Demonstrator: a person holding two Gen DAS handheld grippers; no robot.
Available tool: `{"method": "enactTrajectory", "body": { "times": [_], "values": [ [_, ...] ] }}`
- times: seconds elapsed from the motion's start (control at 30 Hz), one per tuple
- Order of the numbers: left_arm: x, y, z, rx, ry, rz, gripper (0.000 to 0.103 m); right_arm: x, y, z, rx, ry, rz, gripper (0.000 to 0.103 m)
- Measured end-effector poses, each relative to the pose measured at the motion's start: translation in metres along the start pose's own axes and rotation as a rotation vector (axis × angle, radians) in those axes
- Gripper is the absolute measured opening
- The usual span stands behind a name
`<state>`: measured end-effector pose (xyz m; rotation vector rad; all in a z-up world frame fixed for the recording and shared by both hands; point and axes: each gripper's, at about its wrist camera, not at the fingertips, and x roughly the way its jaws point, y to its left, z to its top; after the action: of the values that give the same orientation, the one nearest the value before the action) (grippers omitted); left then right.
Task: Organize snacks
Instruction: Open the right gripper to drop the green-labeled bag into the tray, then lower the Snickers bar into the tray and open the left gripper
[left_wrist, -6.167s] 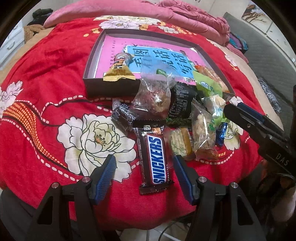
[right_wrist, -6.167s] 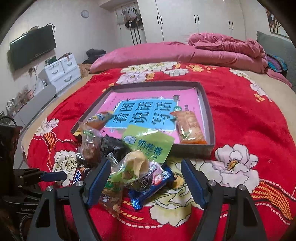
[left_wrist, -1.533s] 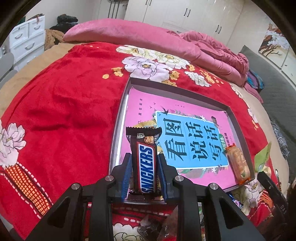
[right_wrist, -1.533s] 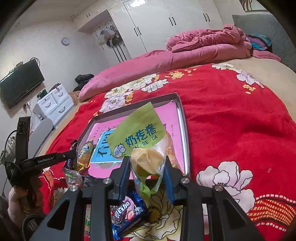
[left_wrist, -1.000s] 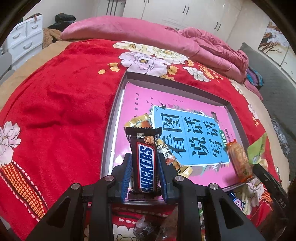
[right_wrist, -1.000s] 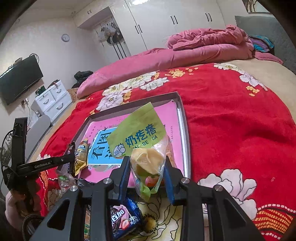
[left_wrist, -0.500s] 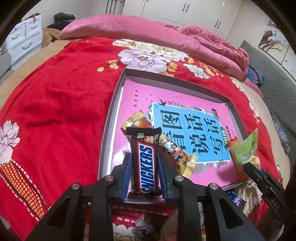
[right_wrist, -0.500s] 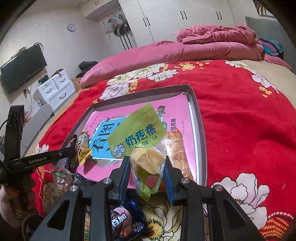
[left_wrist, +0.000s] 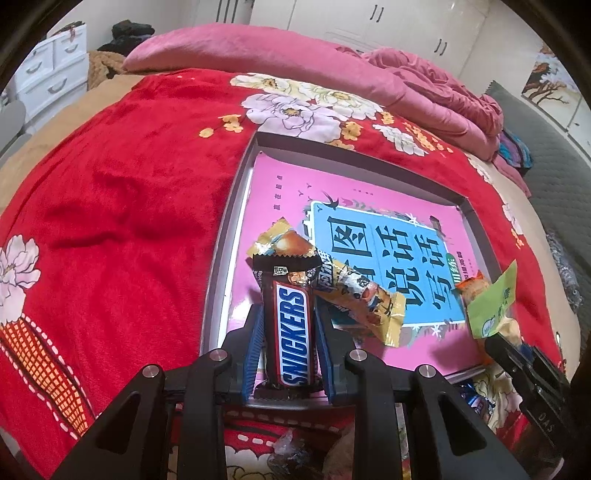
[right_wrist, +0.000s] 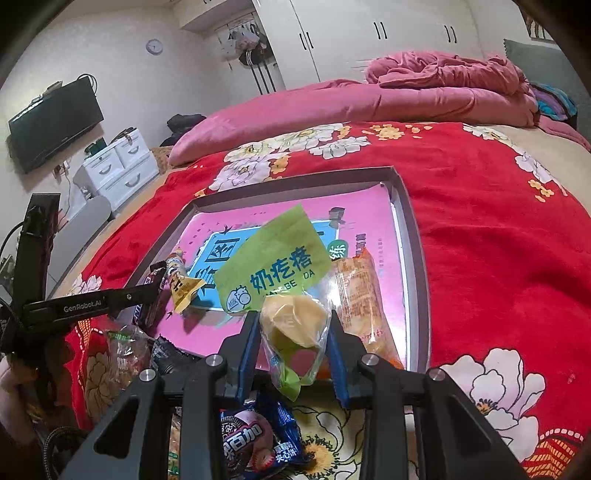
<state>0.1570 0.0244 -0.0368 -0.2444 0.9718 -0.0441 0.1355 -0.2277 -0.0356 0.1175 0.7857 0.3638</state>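
My left gripper (left_wrist: 288, 354) is shut on a Snickers bar (left_wrist: 293, 325), held upright over the near left corner of the shallow box (left_wrist: 225, 236) with its pink and blue lining. A gold-wrapped snack (left_wrist: 354, 295) lies in the box just behind the bar. My right gripper (right_wrist: 293, 354) is shut on a clear bag with a green label (right_wrist: 291, 321), held above the box's near edge (right_wrist: 415, 258). An orange packet (right_wrist: 364, 295) lies in the box's right side. In the right wrist view the left gripper (right_wrist: 147, 299) shows at the left with the bar.
Several loose snacks lie on the red flowered bedspread (left_wrist: 110, 206) in front of the box, among them a blue cookie pack (right_wrist: 255, 439) and clear bags (right_wrist: 118, 354). Pink bedding (right_wrist: 424, 92) is piled at the far end. A person's hand (right_wrist: 14, 391) holds the left gripper.
The right gripper has carried the green-labelled bag a little further over the box's near edge. The left gripper still holds the Snickers bar in place; the gold snack shows more from behind it.
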Motion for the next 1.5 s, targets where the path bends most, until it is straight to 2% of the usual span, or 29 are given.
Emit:
{"method": "enactTrajectory", "body": {
  "times": [0.7,1.2,1.3,1.5],
  "values": [
    [-0.001,0.003,0.001,-0.011,-0.001,0.001,0.028,0.001,0.005,-0.003,-0.023,0.012,0.001,0.035],
    [-0.004,0.006,0.002,-0.021,-0.008,0.013,0.030,-0.004,0.000,-0.001,-0.003,-0.004,0.002,0.042],
    [-0.007,0.006,0.002,-0.023,-0.012,0.011,0.031,-0.005,0.000,0.000,-0.001,-0.009,0.003,0.043],
    [-0.012,0.006,0.004,-0.029,-0.018,0.008,0.040,-0.009,-0.002,0.000,0.009,-0.019,0.002,0.046]
  ]
}}
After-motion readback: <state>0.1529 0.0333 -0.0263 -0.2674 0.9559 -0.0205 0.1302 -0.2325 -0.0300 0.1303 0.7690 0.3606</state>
